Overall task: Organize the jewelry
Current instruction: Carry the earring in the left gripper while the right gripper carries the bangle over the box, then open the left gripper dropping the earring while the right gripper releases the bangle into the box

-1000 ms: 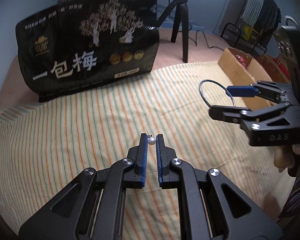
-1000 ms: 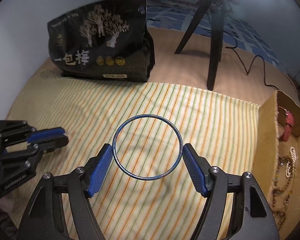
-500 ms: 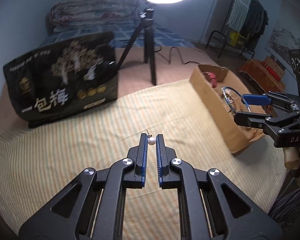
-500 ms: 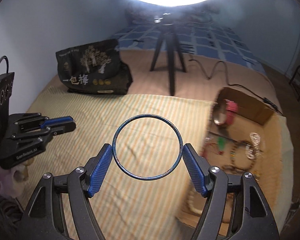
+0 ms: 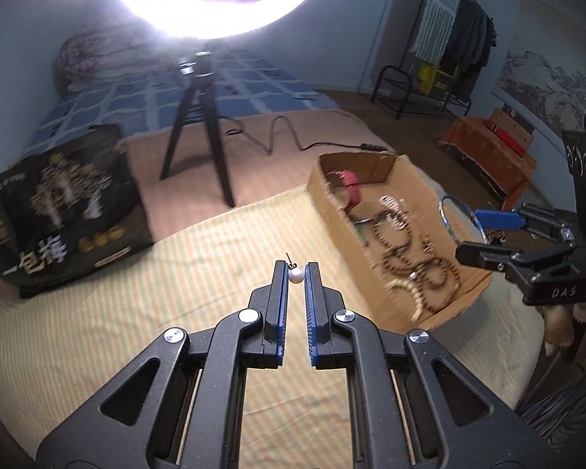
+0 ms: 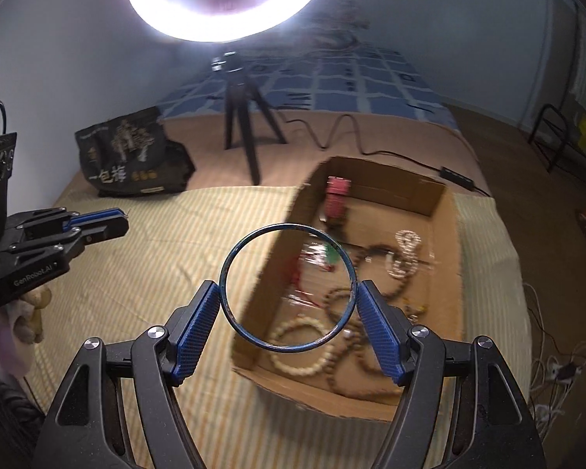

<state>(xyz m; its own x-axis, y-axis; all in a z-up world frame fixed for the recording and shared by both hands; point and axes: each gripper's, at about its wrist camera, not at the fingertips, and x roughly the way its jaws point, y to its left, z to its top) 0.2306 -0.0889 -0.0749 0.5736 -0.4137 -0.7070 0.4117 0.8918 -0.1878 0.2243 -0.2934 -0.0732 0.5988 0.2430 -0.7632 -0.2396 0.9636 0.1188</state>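
My left gripper [image 5: 296, 271] is shut on a small pearl earring [image 5: 296, 274], whose thin post sticks up between the fingertips. It hangs over the striped cloth [image 5: 136, 312], left of the cardboard box [image 5: 332, 211]. My right gripper [image 6: 288, 290] is shut on a thin blue bangle [image 6: 230, 258], held flat between the blue pads above the box's near left corner [image 6: 265, 273]. The box holds several bead bracelets [image 6: 375, 375], a pale bead loop [image 6: 293, 367] and a red band [image 6: 338, 199]. In the left wrist view the right gripper [image 5: 484, 230] hovers over the box's right side.
A black tripod [image 6: 246, 117] with a bright ring light [image 6: 222, 19] stands behind the box. A black printed bag [image 5: 54, 211] lies at the back left of the cloth. A cable [image 6: 332, 133] runs across the bed. A clothes rack [image 5: 449, 58] stands far right.
Both grippers have risen and swung right toward the box, which now fills the right of both views. The pearl earring and the bangle stay gripped.
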